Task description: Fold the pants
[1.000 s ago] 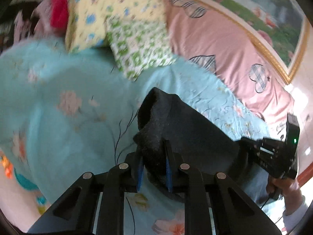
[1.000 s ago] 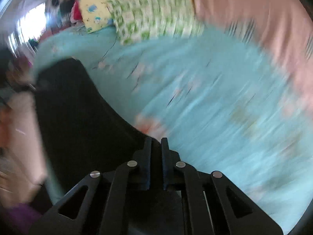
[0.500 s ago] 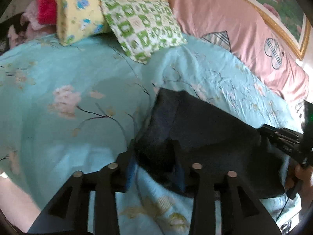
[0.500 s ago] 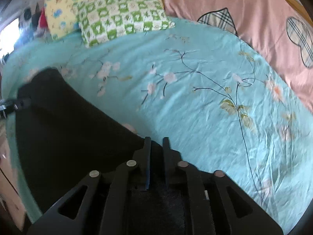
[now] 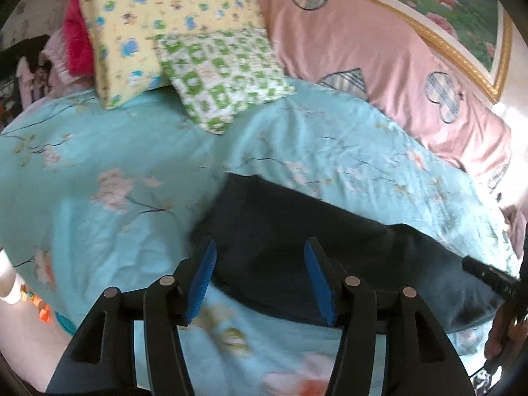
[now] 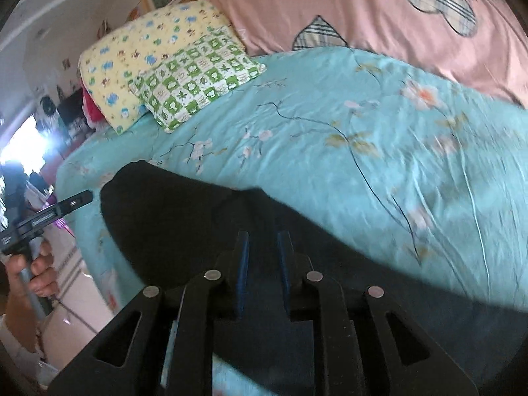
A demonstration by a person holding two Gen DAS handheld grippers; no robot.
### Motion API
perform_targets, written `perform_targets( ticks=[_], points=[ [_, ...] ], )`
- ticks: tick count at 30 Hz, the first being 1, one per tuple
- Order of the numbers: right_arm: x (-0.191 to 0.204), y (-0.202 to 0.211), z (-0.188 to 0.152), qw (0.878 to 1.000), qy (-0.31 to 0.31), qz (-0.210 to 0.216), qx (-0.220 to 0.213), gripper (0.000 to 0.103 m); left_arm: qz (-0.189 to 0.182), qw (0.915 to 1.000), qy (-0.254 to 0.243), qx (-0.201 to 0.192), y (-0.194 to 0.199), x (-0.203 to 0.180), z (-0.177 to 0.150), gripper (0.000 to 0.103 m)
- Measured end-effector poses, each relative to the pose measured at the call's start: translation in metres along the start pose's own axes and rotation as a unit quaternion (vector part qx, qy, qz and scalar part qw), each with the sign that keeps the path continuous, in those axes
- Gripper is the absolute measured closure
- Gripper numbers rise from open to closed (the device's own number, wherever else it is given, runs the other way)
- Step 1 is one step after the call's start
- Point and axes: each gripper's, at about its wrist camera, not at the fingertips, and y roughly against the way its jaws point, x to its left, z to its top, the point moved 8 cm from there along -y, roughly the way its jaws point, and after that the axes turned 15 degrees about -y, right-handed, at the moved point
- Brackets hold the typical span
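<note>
The black pants (image 5: pixel 297 241) lie flat on the turquoise flowered bedspread (image 5: pixel 132 171). My left gripper (image 5: pixel 259 254) is open, its blue-padded fingers (image 5: pixel 201 274) standing wide over the pants' left end without holding it. In the right wrist view the pants (image 6: pixel 184 211) spread across the lower left, and my right gripper (image 6: pixel 262 250) hovers over their near edge with jaws slightly parted and no cloth pinched. The right gripper also shows at the right edge of the left wrist view (image 5: pixel 488 275); the left gripper shows at the left of the right wrist view (image 6: pixel 49 213).
A yellow pillow (image 5: pixel 148 26) and a green checked pillow (image 5: pixel 221 72) lie at the bed's head. A pink quilt with plaid hearts (image 5: pixel 379 52) runs along the far side below a framed picture (image 5: pixel 462 6). The bed's edge and floor show in the right wrist view (image 6: pixel 76 283).
The pants were carried down onto the bed and laid flat. My left gripper opened wide and let go. My right gripper's jaws parted slightly and released the cloth.
</note>
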Motion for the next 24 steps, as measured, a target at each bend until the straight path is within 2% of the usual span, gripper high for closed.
perform_targets(
  ticks=[2, 3, 14, 24],
  points=[
    [-0.017, 0.017, -0.008, 1.0, -0.029, -0.001, -0.007, 0.064, -0.014, 0.9998, -0.008, 0.01, -0.005, -0.018, 0.002, 0.046],
    [-0.023, 0.023, -0.01, 0.999, -0.038, -0.002, -0.012, 0.063, -0.019, 0.9997, -0.012, 0.012, -0.007, -0.026, 0.003, 0.046],
    [-0.087, 0.093, -0.045, 0.991, -0.119, -0.037, -0.044, 0.063, -0.09, 0.9925, -0.071, 0.041, -0.027, -0.123, 0.005, 0.042],
    [-0.131, 0.133, -0.079, 0.979, -0.176, -0.074, -0.068, 0.062, -0.157, 0.9779, -0.13, 0.049, -0.033, -0.209, 0.012, 0.04]
  ],
)
